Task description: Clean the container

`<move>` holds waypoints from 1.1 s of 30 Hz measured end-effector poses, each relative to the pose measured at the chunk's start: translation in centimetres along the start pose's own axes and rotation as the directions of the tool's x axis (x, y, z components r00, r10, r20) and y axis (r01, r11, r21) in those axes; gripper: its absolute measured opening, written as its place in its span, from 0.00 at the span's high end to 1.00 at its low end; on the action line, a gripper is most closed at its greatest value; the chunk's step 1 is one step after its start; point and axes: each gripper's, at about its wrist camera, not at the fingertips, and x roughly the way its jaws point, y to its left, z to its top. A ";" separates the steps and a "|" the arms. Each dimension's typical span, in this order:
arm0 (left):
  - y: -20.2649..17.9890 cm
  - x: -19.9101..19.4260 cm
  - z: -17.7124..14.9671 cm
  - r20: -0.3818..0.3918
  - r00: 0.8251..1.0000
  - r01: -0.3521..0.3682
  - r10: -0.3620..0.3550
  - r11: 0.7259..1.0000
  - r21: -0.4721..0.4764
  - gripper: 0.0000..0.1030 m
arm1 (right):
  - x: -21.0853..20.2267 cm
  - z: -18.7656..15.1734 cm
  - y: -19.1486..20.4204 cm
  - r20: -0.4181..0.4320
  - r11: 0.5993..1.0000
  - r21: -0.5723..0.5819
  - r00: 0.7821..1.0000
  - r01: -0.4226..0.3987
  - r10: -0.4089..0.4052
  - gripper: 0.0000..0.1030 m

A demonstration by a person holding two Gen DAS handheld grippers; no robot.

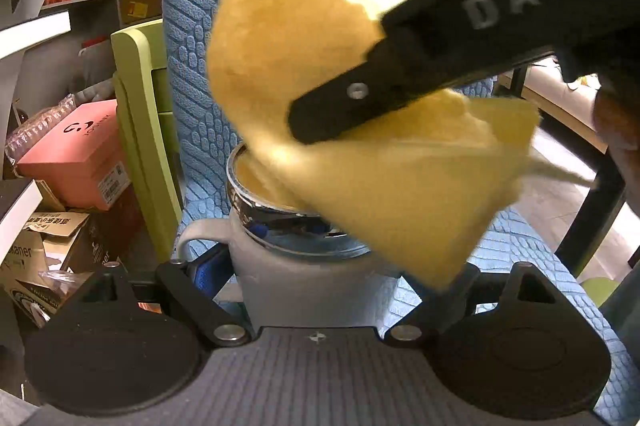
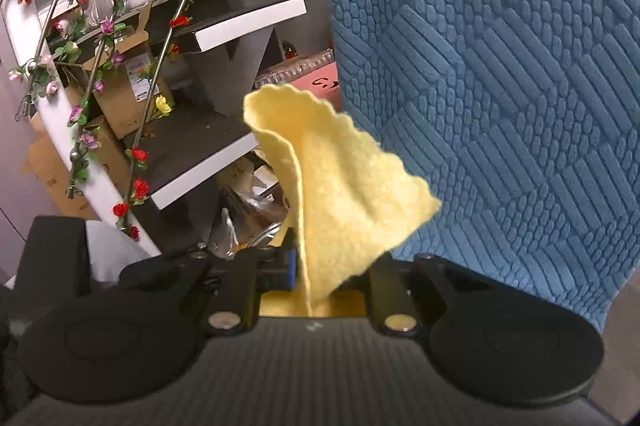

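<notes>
Cloth (image 1: 320, 65), yellow with a scalloped edge, fills much of the left wrist view and covers the right half of the mug's mouth. Mug (image 1: 304, 282), grey with a shiny metal rim, sits clamped between the fingers of the left gripper (image 1: 324, 278); its base is cut off behind the gripper body, and its handle (image 1: 196, 234) sticks out to the left. One corner of the cloth dips inside the mug, though how deep cannot be made out.

Right gripper (image 1: 316, 121) enters from the upper right in that view as a dark, blurred finger lying across the cloth; its second finger is hidden behind the fabric. In the right wrist view the right gripper is clenched on the cloth, which stands up in a folded peak and blocks any sight of the mug.

Blue textured fabric (image 2: 500, 65) lies behind both. Shelves (image 2: 248, 17) with flower garlands (image 2: 136, 161) and cardboard boxes (image 2: 124, 89) stand to the left, partly blurred. A pink box (image 1: 76, 153) sits among clutter.
</notes>
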 end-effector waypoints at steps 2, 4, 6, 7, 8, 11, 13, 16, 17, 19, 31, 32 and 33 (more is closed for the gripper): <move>0.0 0.0 0.0 -0.001 1.000 0.001 -0.001 1.000 0.001 0.12 | 0.3 -0.1 0.3 0.007 1.000 -0.008 1.000 -0.016 0.016 0.85; 0.0 0.0 0.0 -0.001 1.000 0.001 -0.001 1.000 0.002 0.12 | 0.2 -0.2 0.3 0.000 0.999 -0.005 0.999 -0.035 0.035 0.85; 0.0 -0.1 0.0 -0.002 1.000 0.000 0.000 1.000 0.002 0.12 | -0.2 -0.2 0.2 -0.013 0.999 -0.013 0.999 -0.036 0.036 0.85; 0.1 -0.1 0.0 -0.003 1.000 0.000 0.000 1.000 0.002 0.12 | -0.4 -0.2 0.1 -0.019 0.999 -0.013 0.999 -0.034 0.034 0.85; 0.0 0.0 0.0 -0.003 1.000 0.001 -0.001 1.000 0.003 0.12 | -0.6 -0.2 0.0 -0.019 1.000 -0.015 1.000 -0.024 0.023 0.85; 0.1 0.0 -0.1 -0.001 1.000 0.001 -0.001 1.000 0.002 0.12 | -0.5 -0.2 -0.5 -0.009 1.000 -0.012 1.000 0.003 -0.003 0.85; 0.0 0.0 -0.1 0.000 1.000 -0.001 0.001 1.000 0.000 0.12 | -0.1 0.0 -0.3 -0.002 1.000 -0.012 1.000 0.006 -0.006 0.85; 0.0 -0.1 -0.1 0.000 1.000 -0.001 0.001 1.000 -0.001 0.12 | 0.4 0.1 0.2 -0.001 1.000 -0.014 1.000 -0.022 0.022 0.85; 0.0 -0.1 -0.1 0.000 1.000 0.000 0.000 1.000 0.000 0.12 | 0.4 0.0 0.3 -0.008 0.999 -0.017 0.999 -0.036 0.036 0.85; 0.0 -0.2 -0.1 -0.001 1.000 0.000 0.000 1.000 0.001 0.12 | 0.3 0.0 0.6 -0.021 0.998 -0.026 0.998 -0.063 0.063 0.85; 0.6 0.0 0.1 0.000 1.000 0.002 -0.002 1.000 -0.006 0.12 | 0.8 0.6 0.3 -0.032 0.999 -0.039 0.999 -0.022 0.021 0.85; 0.6 0.0 0.1 0.000 1.000 0.003 -0.003 1.000 -0.006 0.12 | 0.7 0.5 0.5 -0.036 0.999 -0.041 0.999 -0.034 0.033 0.85; 0.6 0.0 0.1 -0.001 1.000 0.003 -0.003 1.000 -0.005 0.12 | 0.6 0.5 0.6 -0.040 0.998 -0.042 0.998 -0.046 0.045 0.85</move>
